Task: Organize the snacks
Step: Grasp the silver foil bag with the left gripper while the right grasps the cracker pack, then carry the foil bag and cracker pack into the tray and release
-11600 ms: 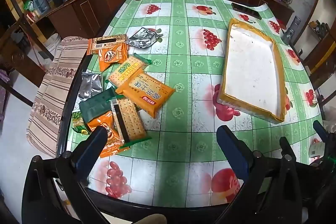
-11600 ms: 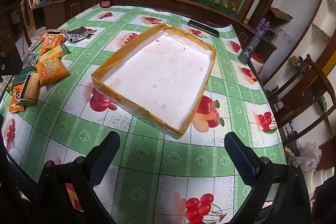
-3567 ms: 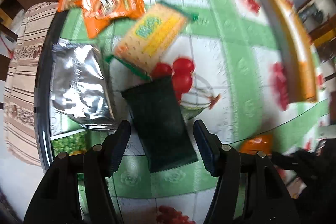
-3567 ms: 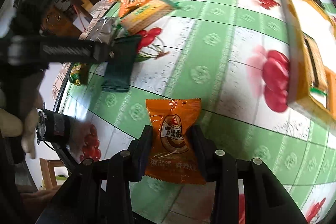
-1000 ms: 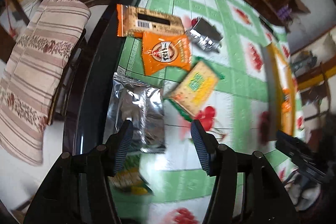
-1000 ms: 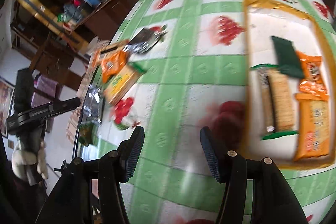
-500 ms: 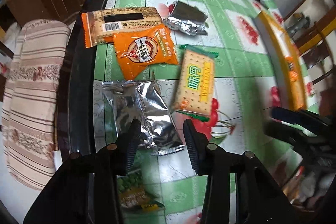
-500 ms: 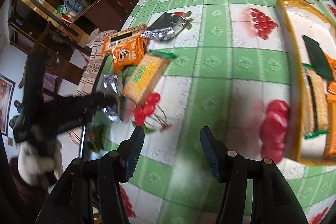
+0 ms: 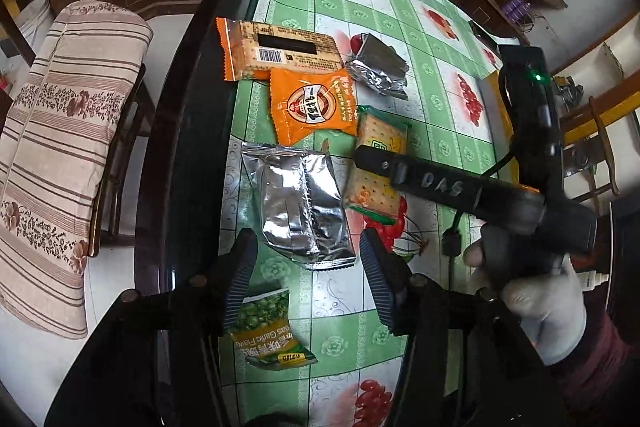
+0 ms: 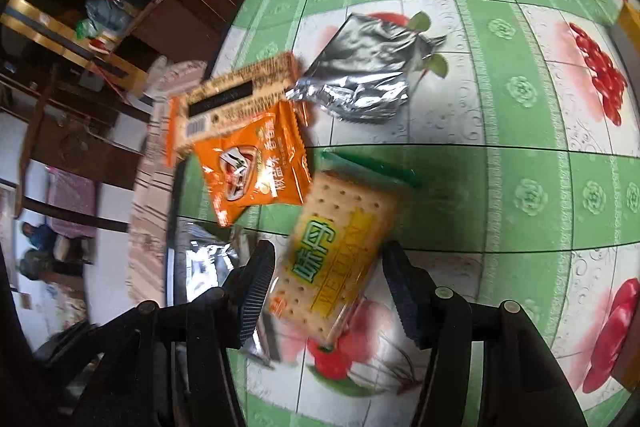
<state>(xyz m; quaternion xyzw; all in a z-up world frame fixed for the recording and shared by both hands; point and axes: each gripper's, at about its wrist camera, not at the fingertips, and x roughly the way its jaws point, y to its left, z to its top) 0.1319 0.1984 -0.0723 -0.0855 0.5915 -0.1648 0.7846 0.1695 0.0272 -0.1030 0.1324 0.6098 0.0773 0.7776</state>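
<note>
1. my left gripper (image 9: 306, 275) is glossy black, its fingers (image 9: 240, 283) faced with dark blue ribbed pads and round screws behind them.
2. my right gripper (image 10: 328, 291) matches; from the left view its black body reads "das", shows a green light and trails a black cable.
3. the right hand (image 9: 536, 291) wears a pale grey glove and dark red sleeve.

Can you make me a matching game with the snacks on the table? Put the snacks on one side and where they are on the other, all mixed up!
Snacks:
1. silver foil bag
2. yellow cracker pack
3. green pea packet
4. orange round-logo packet

Places:
A. under the left gripper, near the table edge
B. between the right gripper's open jaws
C. overlapping the long barcode cracker pack
D. just ahead of the left gripper's open jaws

Pairs: 1-D, 2-B, 3-A, 4-C
</note>
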